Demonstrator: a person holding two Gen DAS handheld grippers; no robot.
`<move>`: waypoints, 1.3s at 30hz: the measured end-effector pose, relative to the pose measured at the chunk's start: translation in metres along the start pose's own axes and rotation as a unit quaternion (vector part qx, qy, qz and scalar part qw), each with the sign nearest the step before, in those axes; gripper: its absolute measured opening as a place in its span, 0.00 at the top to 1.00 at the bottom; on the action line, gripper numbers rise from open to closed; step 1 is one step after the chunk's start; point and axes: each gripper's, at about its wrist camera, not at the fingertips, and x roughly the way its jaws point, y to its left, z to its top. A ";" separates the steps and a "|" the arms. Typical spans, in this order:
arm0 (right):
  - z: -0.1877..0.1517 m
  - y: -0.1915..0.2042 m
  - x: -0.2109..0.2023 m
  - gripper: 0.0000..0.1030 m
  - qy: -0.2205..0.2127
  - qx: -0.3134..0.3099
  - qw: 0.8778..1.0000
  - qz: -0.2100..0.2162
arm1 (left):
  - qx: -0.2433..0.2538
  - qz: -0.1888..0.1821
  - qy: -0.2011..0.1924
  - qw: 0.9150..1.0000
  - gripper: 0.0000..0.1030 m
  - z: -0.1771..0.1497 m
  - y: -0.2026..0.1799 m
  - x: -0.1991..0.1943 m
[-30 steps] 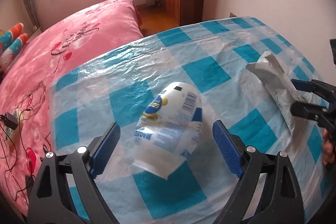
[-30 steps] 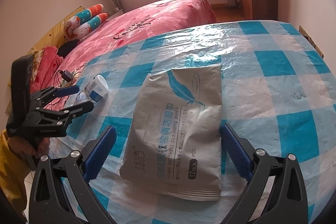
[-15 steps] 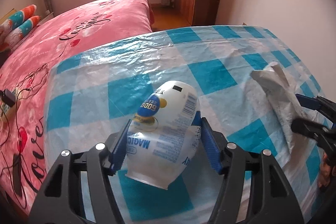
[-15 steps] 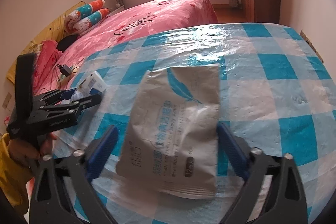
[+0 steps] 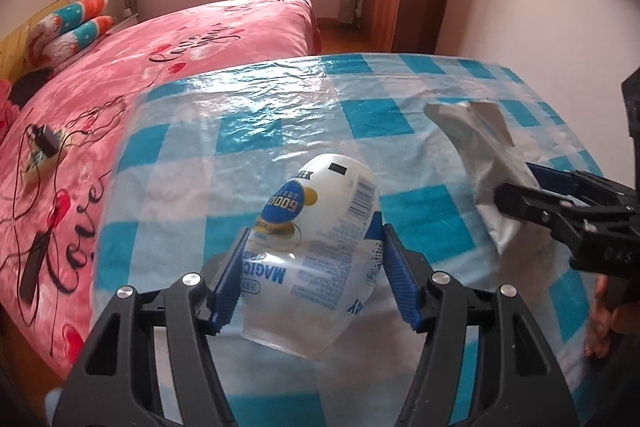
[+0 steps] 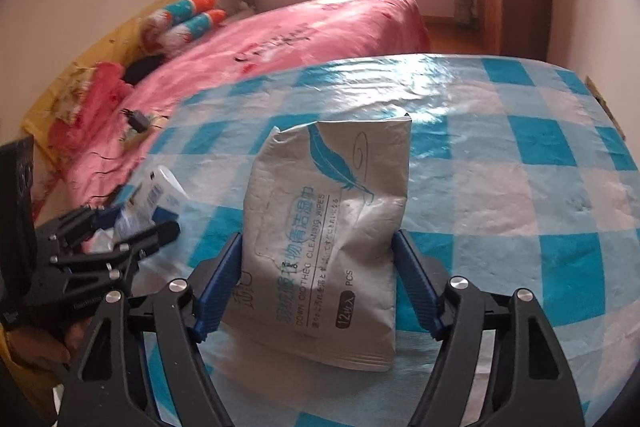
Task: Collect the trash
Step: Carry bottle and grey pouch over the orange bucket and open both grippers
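step: lifting trash off the desk [image 5: 280, 131] | left hand-held gripper [image 5: 310, 275] pinched the cup [image 5: 320, 227]; right hand-held gripper [image 6: 318, 281], just closing, squeezed the wipes pack [image 6: 332, 211] | tip: we figured gentle grip, lift straight

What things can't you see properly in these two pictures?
- Cup: its bottom rim, left wrist view, hidden behind the left gripper.
- Wipes pack: small print too tiny, right wrist view; mostly hidden by the right gripper in the left view.
- Any trash bin: none in either view.
- Left gripper in the right view: blurred.
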 end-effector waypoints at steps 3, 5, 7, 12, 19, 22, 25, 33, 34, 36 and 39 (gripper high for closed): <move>-0.001 0.001 -0.007 0.28 -0.014 -0.004 1.000 0.013 | -0.009 0.006 -0.003 1.000 0.38 -0.009 -0.002 -0.012; -0.004 0.001 -0.013 0.28 -0.021 0.000 1.000 0.015 | -0.016 0.011 -0.006 1.000 0.38 -0.016 -0.004 -0.020; -0.007 0.000 -0.020 0.28 -0.032 0.005 0.999 0.019 | -0.016 0.019 -0.009 1.000 0.37 -0.023 -0.007 -0.026; -0.023 0.008 -0.038 0.28 -0.043 -0.001 0.999 0.015 | -0.008 0.035 -0.013 0.999 0.37 -0.039 -0.015 -0.042; -0.042 0.030 -0.069 0.28 -0.053 -0.014 0.998 0.007 | -0.013 0.034 -0.024 0.999 0.37 -0.055 -0.022 -0.067; -0.051 0.040 -0.084 0.28 -0.059 -0.020 0.998 0.001 | -0.016 0.036 -0.031 0.999 0.37 -0.061 -0.021 -0.078; -0.059 0.050 -0.094 0.28 -0.057 -0.025 0.998 -0.004 | -0.015 0.045 -0.039 0.998 0.37 -0.067 -0.019 -0.089; -0.077 0.077 -0.116 0.28 -0.057 -0.044 0.997 -0.003 | -0.024 0.063 -0.052 0.996 0.37 -0.086 -0.004 -0.118; -0.078 0.083 -0.118 0.28 -0.056 -0.049 0.997 -0.002 | -0.027 0.066 -0.052 0.996 0.37 -0.089 -0.001 -0.122; -0.081 0.094 -0.122 0.28 -0.056 -0.058 0.997 0.002 | -0.033 0.073 -0.054 0.995 0.37 -0.093 0.006 -0.129; -0.086 0.110 -0.126 0.28 -0.055 -0.073 0.996 0.006 | -0.044 0.083 -0.056 0.994 0.37 -0.100 0.018 -0.139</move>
